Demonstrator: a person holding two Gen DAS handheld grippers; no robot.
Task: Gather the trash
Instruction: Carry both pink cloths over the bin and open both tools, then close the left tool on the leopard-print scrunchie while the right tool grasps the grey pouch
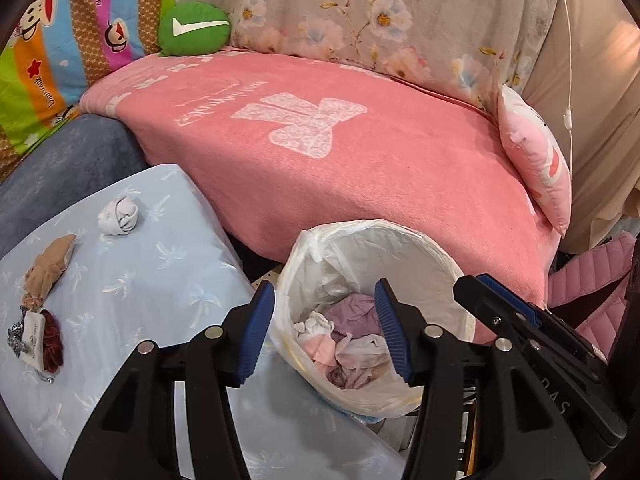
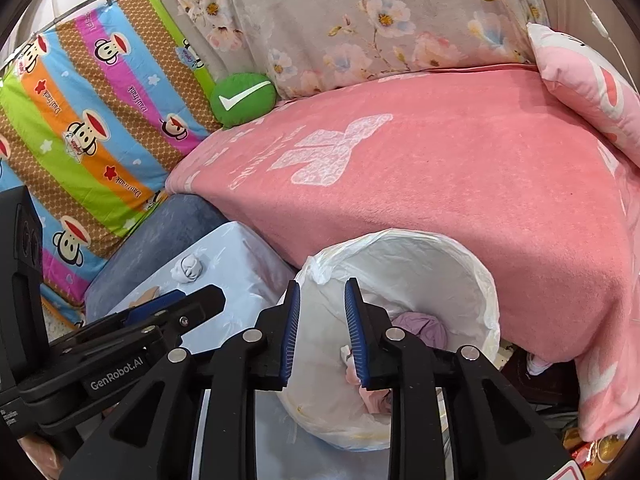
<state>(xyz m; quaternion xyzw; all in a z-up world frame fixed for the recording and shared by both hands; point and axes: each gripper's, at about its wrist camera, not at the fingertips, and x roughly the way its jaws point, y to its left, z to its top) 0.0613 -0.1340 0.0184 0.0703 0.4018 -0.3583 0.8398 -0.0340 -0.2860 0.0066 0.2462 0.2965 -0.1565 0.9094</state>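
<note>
A white bag-lined trash bin (image 1: 440,256) (image 2: 472,268) stands in front of the pink sofa and holds crumpled white, pink and purple scraps (image 1: 352,344). My left gripper (image 1: 323,292) hovers over the bin's mouth, open, with nothing between its blue pads. My right gripper (image 2: 323,286) is above the bin's left rim, slightly open and empty. On the light-blue cloth (image 1: 132,288) to the left lie a white crumpled ball (image 1: 119,215) (image 2: 188,268), a tan crumpled piece (image 1: 50,264) and a small pile of dark red and patterned bits (image 1: 38,336).
A pink blanket (image 1: 360,152) covers the sofa behind the bin. A green cushion (image 1: 194,28) and a pink pillow (image 1: 536,160) sit on it. A striped cartoon quilt (image 2: 80,128) hangs at the left. A pink bag (image 1: 592,280) lies at the right.
</note>
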